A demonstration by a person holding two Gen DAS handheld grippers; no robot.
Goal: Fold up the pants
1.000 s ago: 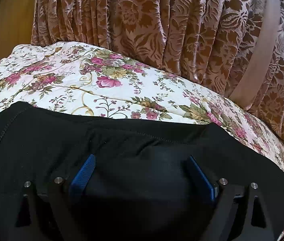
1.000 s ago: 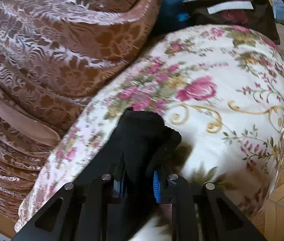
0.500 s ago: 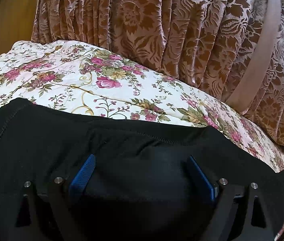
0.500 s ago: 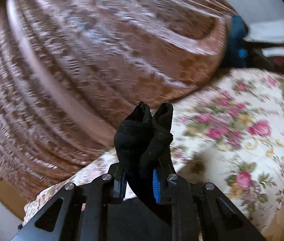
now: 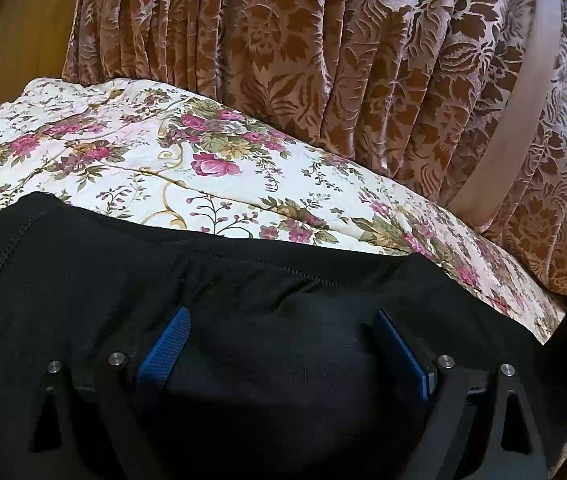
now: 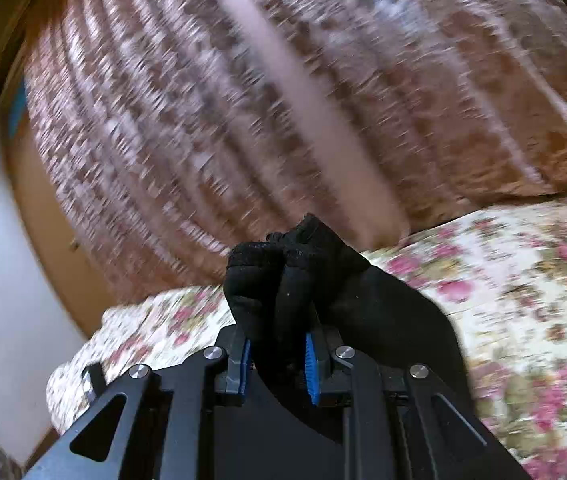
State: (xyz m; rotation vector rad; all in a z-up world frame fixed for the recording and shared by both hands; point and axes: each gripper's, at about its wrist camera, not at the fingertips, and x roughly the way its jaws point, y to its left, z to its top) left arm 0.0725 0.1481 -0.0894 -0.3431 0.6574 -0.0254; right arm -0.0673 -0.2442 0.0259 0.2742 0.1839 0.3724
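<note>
1. Location type: a room in a home, most likely a bedroom.
2. Evidence, bed: a bed [image 5: 243, 184] covered with a white bedspread printed with pink roses and green leaves fills the foreground of both views.
3. Evidence, curtain: a heavy brown-and-pink floral curtain [image 5: 323, 60] hangs in folds directly behind the bed.
4. Evidence, door: a wooden door [image 5: 23, 40] with a round knob stands at far left.

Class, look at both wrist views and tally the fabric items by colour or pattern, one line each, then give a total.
Black pants: 1
White floral bedspread: 1
Brown patterned curtain: 1
Total: 3
</note>
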